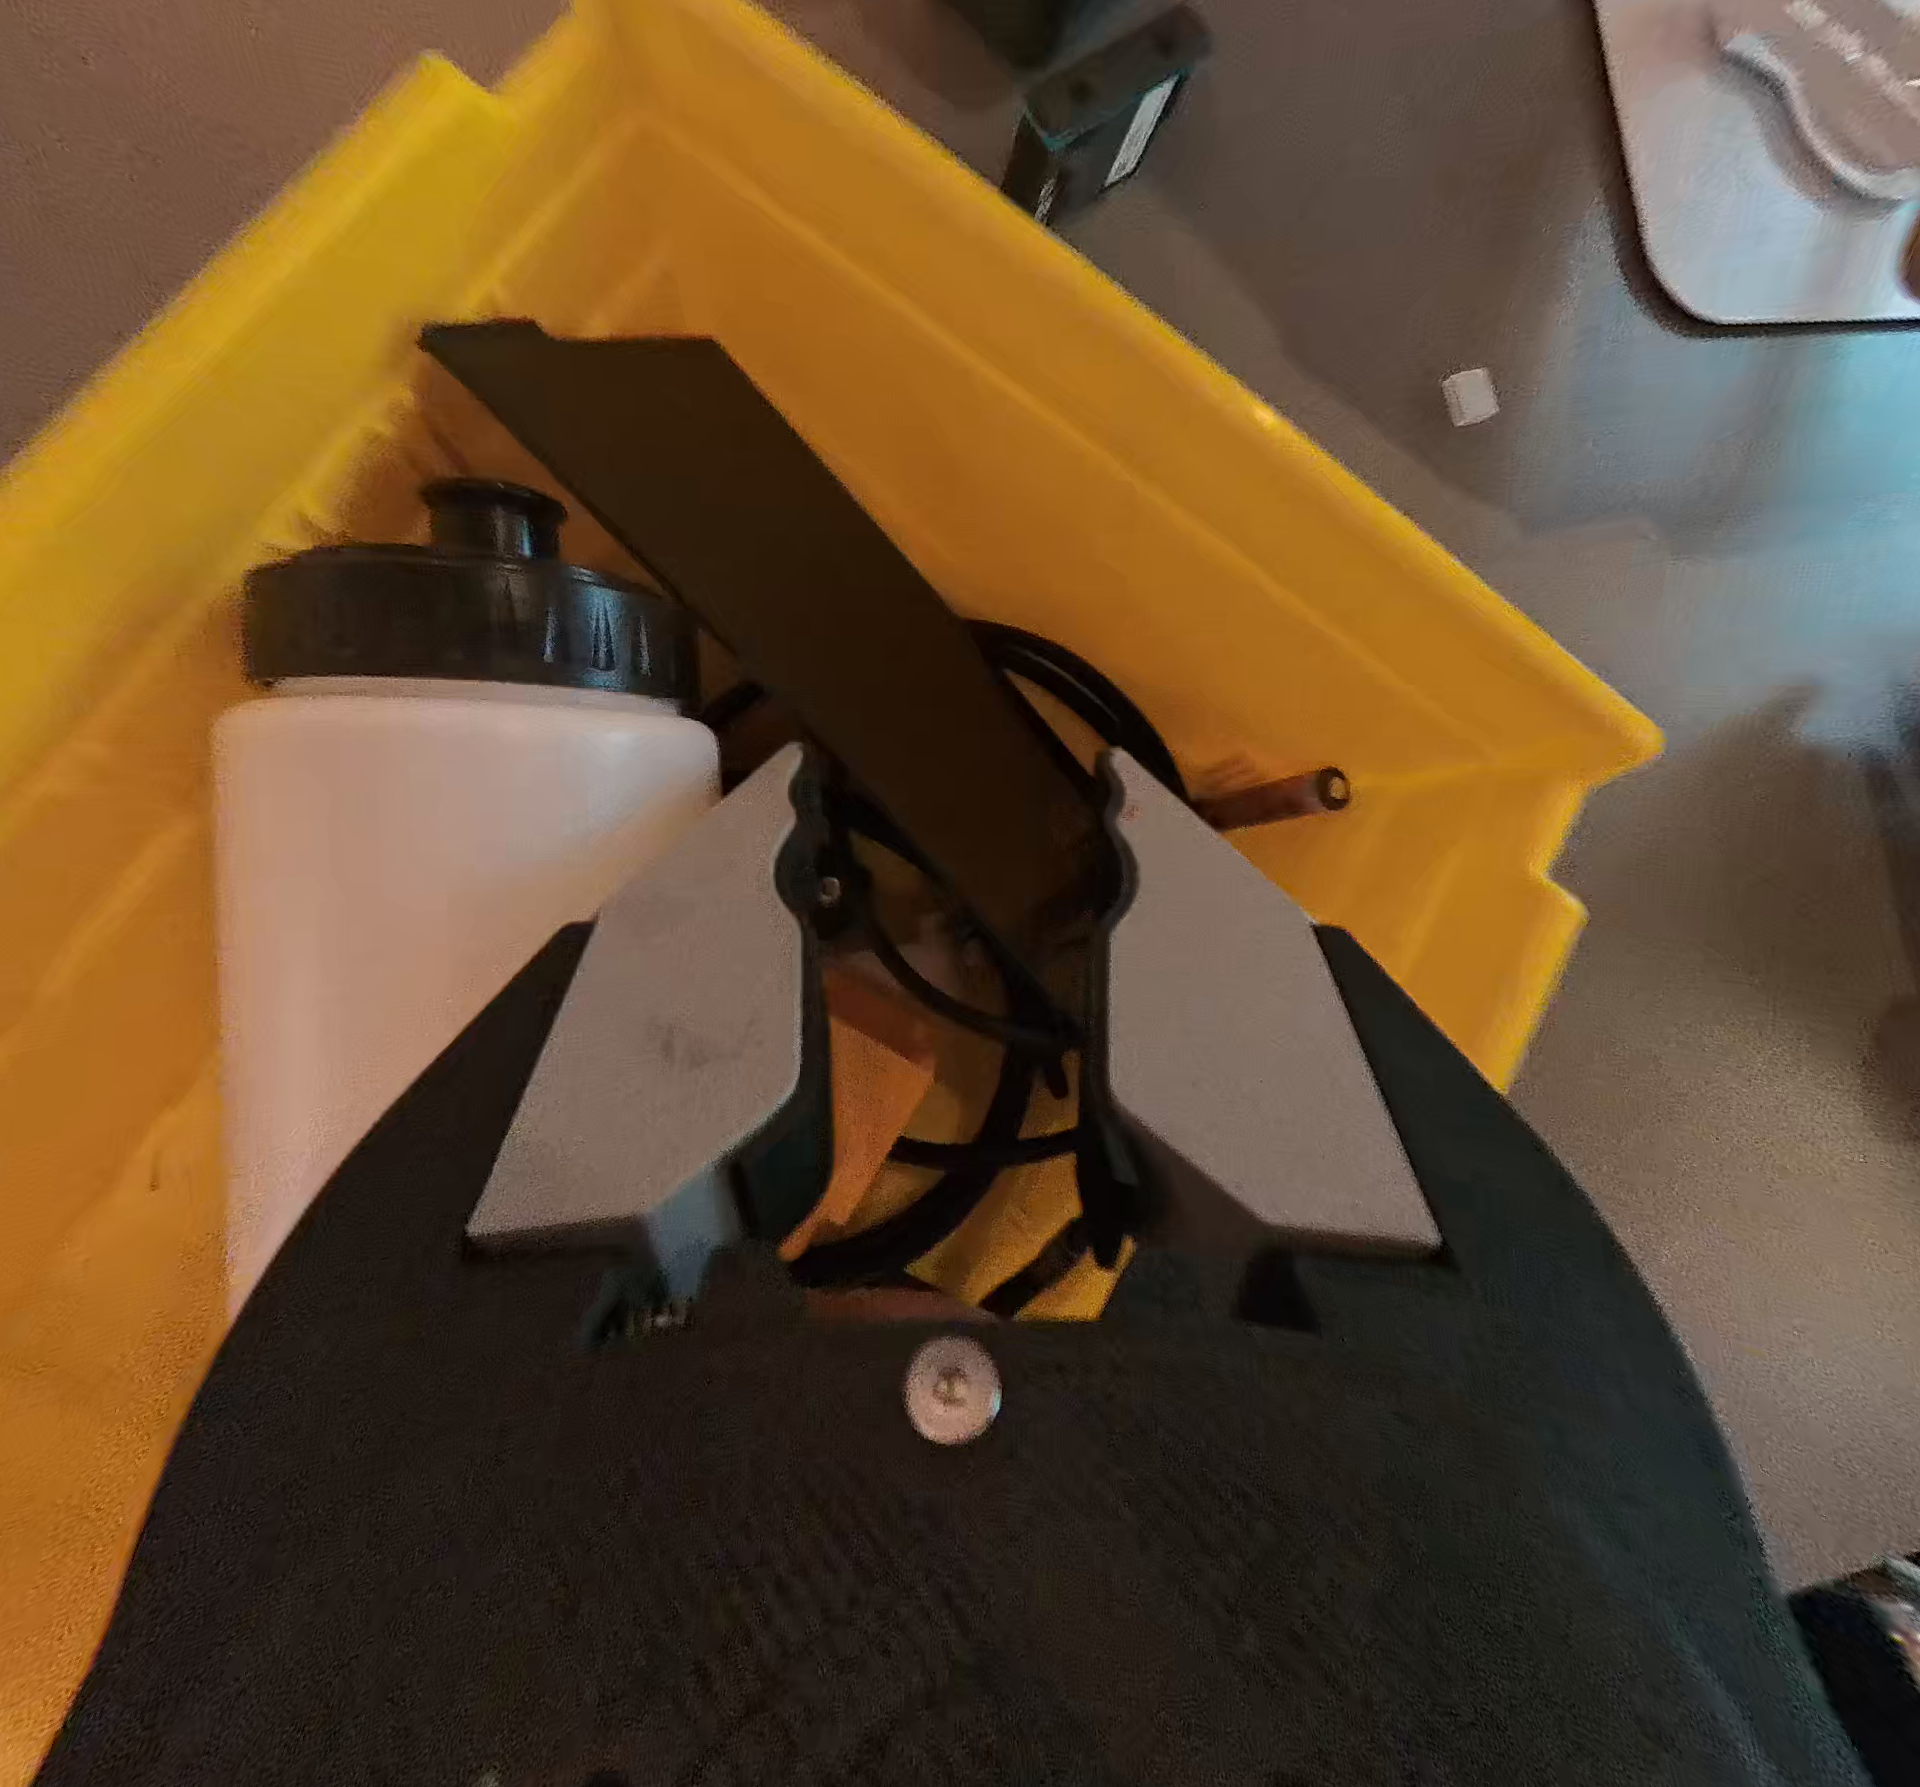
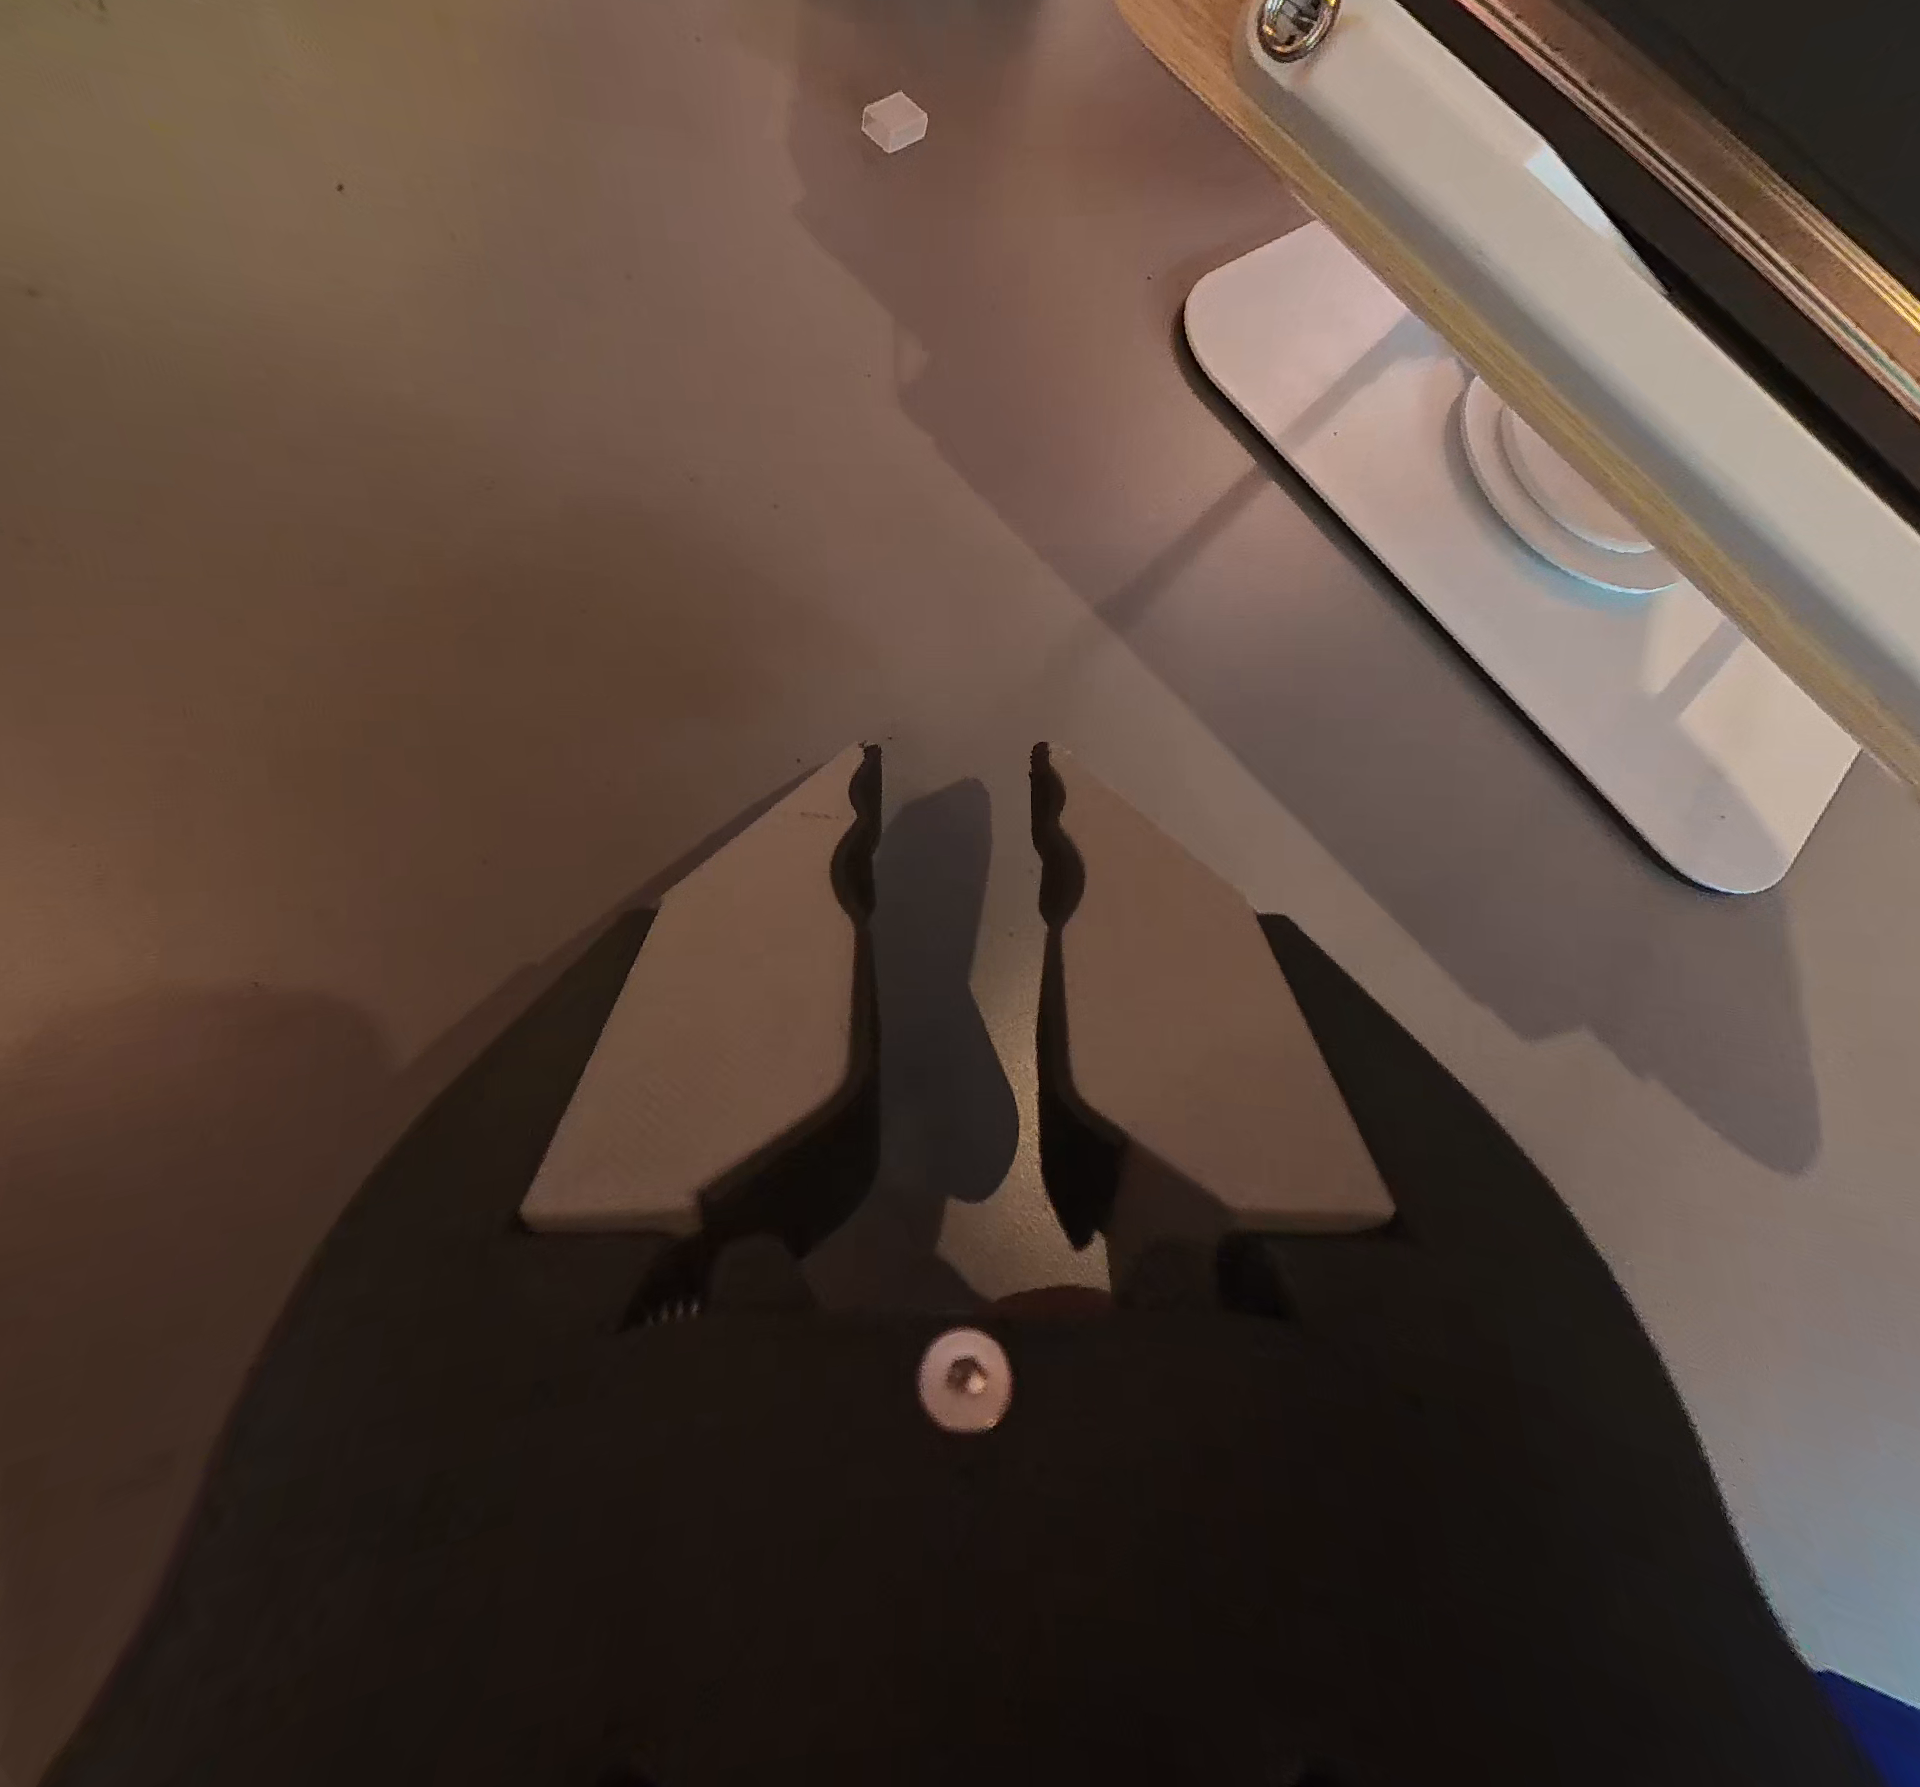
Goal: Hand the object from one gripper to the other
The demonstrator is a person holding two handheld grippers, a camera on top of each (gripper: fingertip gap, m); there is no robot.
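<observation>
— Across the middle of the left wrist view, what does the left gripper [image 1: 956,781] have?
— Its jaws sit on either side of a flat black bar [image 1: 769,584] that slants up toward the upper left, inside the yellow bin [image 1: 1039,387]. Whether they actually pinch it cannot be told. A white bottle [image 1: 416,906] stands at the left of the frame.
— And the right gripper [image 2: 956,761]?
— Lower centre of its view, parted and empty over the grey table [image 2: 416,490]. A white stand base [image 2: 1351,449] lies at the right.
</observation>
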